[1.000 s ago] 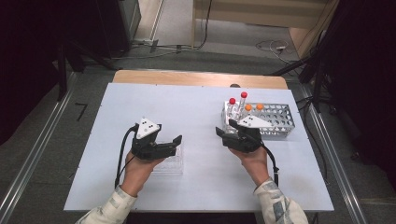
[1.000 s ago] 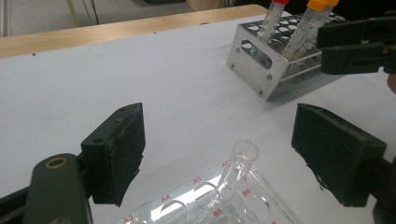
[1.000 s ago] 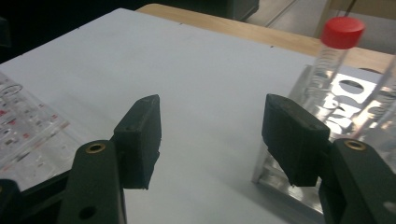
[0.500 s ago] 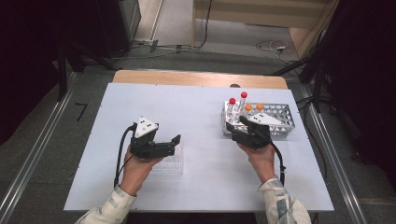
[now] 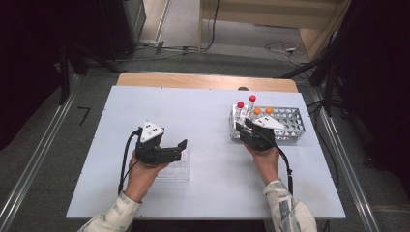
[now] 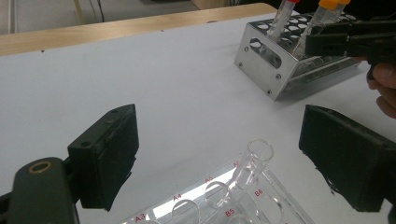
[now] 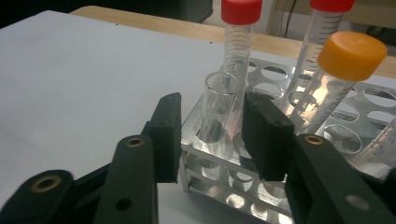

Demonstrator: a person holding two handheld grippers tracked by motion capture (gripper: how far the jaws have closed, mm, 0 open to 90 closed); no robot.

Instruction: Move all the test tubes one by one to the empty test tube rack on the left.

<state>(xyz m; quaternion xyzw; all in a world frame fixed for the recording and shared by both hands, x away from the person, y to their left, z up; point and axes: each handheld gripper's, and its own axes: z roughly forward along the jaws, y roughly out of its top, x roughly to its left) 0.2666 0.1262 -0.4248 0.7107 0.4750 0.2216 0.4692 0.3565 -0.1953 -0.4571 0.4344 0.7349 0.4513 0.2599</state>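
Right gripper view – right gripper (image 7: 212, 135) jaws closing around clear open-topped plastic tube (image 7: 218, 105), not clamped – tube upright in silver metal rack (image 7: 280, 186), mouth up.

right gripper (image 5: 247, 126) at metal rack (image 5: 290, 126), grip unclear | left gripper (image 5: 180, 151) over clear tray (image 5: 177, 170)

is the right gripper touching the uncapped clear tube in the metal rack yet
Cannot tell. In the right gripper view the jaws of the right gripper, just closing, flank the uncapped tube, but neither pad plainly presses it.
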